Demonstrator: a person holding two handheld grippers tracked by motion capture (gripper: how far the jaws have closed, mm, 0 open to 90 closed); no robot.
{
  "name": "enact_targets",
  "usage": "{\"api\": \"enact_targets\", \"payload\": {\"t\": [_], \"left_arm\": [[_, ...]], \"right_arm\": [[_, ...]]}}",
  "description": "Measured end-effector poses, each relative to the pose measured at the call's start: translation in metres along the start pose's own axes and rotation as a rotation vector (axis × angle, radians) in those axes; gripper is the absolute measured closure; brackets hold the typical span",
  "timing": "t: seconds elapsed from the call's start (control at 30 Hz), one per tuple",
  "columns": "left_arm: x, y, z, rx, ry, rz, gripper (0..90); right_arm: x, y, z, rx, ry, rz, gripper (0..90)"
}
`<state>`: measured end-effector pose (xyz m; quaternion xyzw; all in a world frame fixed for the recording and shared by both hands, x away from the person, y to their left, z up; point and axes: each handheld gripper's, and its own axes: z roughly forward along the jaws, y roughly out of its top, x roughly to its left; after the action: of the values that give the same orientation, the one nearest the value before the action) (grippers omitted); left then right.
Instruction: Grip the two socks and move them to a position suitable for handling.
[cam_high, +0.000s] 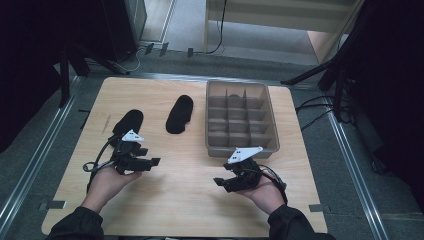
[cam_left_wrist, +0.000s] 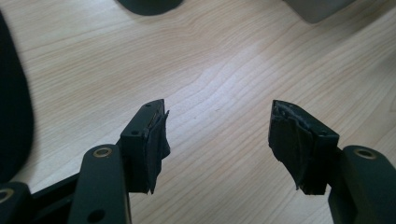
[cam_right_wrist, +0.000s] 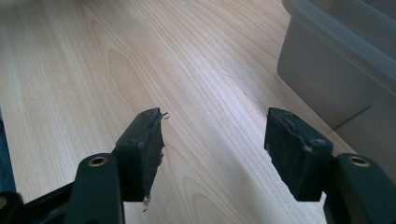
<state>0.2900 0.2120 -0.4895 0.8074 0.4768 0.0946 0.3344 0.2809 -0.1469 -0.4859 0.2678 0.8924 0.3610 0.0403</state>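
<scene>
— Two socks lie on the table, both loose: one (cam_high: 127, 121) just past the left tongs (cam_high: 150, 162), the other (cam_high: 179, 114) farther in, left of the bin (cam_high: 215, 120).
— So nothing's sorted?
— I'd say it's barely begun; one far slot may hold something dark.
— And the hands?
— Low, at the near side. Left tongs spread, empty. Right tongs (cam_high: 222, 182) likewise, just near of the bin.
</scene>
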Motion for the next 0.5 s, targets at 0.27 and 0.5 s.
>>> {"api": "enact_targets", "payload": {"t": [0.27, 0.5], "left_arm": [[0.015, 0.000, -0.005, -0.013, 0.028, -0.021, 36.5], [0.027, 0.001, -0.008, -0.013, 0.038, -0.050, 37.1]], "right_arm": [[0.000, -0.002, -0.002, -0.001, -0.003, 0.003, 37.5], [0.000, -0.004, -0.003, 0.002, -0.005, 0.008, 37.5]]}}
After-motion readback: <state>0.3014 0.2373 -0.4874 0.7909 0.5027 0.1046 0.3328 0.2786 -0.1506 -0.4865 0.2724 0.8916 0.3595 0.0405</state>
